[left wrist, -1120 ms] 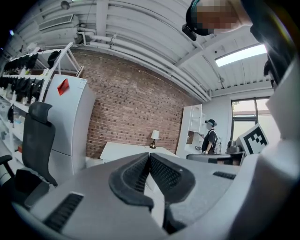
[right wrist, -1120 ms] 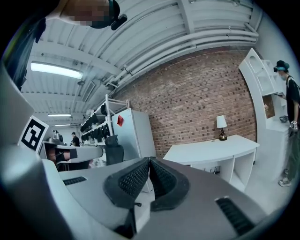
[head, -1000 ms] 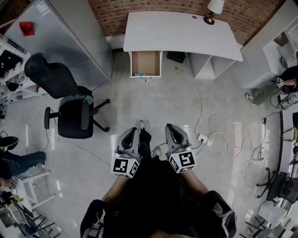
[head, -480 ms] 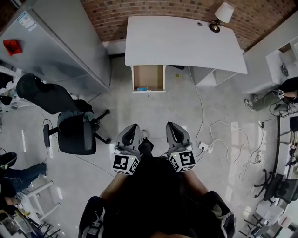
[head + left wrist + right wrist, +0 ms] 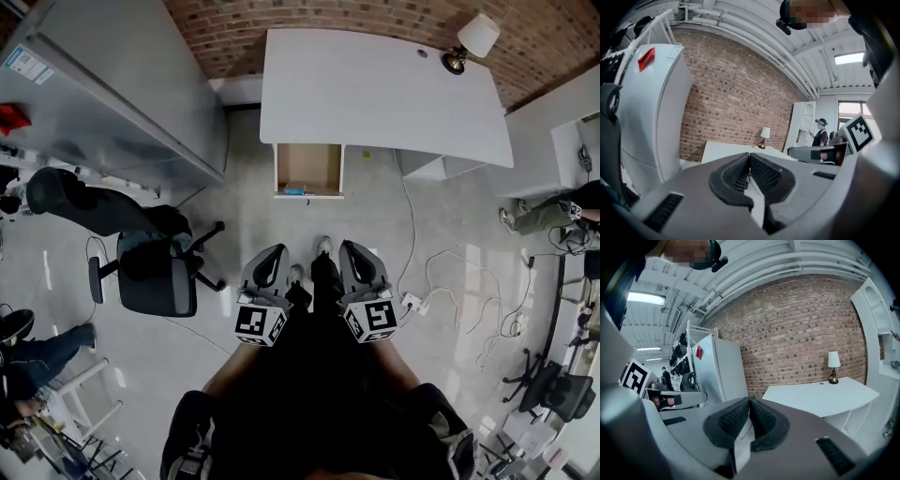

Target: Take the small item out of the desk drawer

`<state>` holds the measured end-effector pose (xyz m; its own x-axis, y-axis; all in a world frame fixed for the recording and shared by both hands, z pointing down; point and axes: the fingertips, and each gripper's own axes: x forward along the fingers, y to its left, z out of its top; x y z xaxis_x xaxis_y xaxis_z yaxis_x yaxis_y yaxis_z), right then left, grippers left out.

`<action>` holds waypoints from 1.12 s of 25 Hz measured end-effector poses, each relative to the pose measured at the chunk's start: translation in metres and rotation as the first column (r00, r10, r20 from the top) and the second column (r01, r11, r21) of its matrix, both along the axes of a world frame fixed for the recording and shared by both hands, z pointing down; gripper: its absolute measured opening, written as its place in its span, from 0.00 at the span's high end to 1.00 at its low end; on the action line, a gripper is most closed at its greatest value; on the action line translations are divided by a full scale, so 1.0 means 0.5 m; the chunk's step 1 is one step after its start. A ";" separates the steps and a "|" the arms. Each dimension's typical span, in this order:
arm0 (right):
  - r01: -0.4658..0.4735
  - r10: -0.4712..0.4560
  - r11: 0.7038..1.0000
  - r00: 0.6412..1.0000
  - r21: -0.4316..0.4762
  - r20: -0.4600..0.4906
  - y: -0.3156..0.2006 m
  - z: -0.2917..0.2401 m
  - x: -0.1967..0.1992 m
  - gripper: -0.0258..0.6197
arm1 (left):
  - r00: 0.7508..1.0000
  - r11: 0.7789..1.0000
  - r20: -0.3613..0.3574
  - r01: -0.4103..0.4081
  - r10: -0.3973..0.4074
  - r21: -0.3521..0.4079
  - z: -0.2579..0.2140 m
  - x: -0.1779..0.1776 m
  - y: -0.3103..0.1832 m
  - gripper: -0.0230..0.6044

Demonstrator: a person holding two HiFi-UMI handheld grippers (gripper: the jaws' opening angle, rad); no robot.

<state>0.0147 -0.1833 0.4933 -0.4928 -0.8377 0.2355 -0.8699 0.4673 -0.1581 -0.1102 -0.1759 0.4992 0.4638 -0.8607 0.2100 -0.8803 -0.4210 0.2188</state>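
Note:
The white desk (image 5: 375, 89) stands against the brick wall, and its wooden drawer (image 5: 309, 167) is pulled open toward me. A small blue item (image 5: 294, 191) lies at the drawer's front edge. My left gripper (image 5: 277, 251) and right gripper (image 5: 351, 247) are held side by side above the floor, well short of the drawer, either side of my feet. In the left gripper view the left gripper (image 5: 749, 160) has its ribbed pads pressed together with nothing between them. The right gripper (image 5: 749, 402) is shut and empty too, and the desk (image 5: 820, 397) lies ahead of it.
A black office chair (image 5: 155, 267) stands left of my path beside a tall grey cabinet (image 5: 122, 84). A lamp (image 5: 473, 39) sits on the desk's right corner. A power strip (image 5: 410, 302) and loose cables trail over the floor on the right. A person (image 5: 562, 216) sits at the right edge.
I have stepped toward the desk: the desk and open drawer now sit nearer and further right in the head view. Both grippers stay shut, side by side.

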 end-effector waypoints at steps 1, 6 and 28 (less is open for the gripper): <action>0.010 -0.010 1.000 1.000 0.001 0.000 -0.021 0.007 0.001 0.92 | 1.000 1.000 0.009 0.008 -0.008 -0.002 0.007 0.002 -0.016 0.95; 0.078 -0.078 0.997 0.997 -0.004 0.019 -0.135 0.032 0.005 0.92 | 0.996 0.997 0.048 0.071 -0.071 -0.007 0.019 0.009 -0.106 0.95; 0.186 -0.184 0.978 0.983 -0.094 0.025 -0.420 0.153 -0.006 0.92 | 0.987 0.935 0.156 0.083 -0.030 -0.345 0.471 0.033 -0.413 0.84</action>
